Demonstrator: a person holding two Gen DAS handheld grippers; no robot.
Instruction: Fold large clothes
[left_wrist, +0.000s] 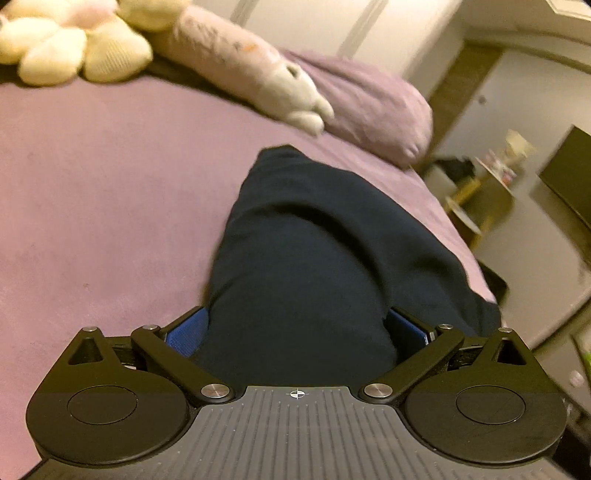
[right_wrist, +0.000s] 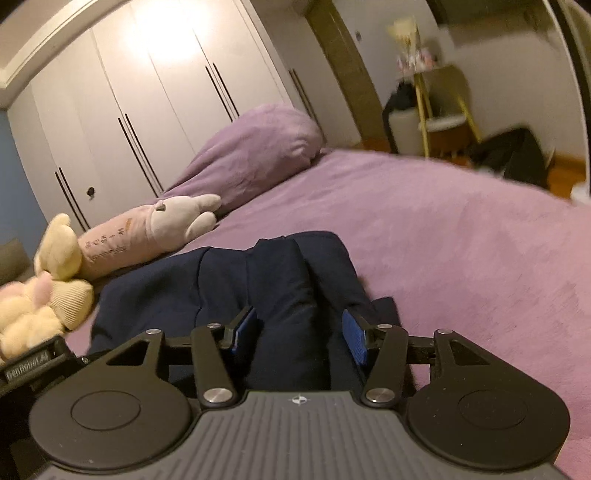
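you're mid-fold on the purple bed (right_wrist: 461, 229) — the navy garment (left_wrist: 314, 240) lies bunched below the pillow (right_wrist: 258, 147); next you need a fresh edge. your left gripper (left_wrist: 295, 328) stands wide, cloth between; your right gripper (right_wrist: 299, 332) half spread, pads clear of the fold
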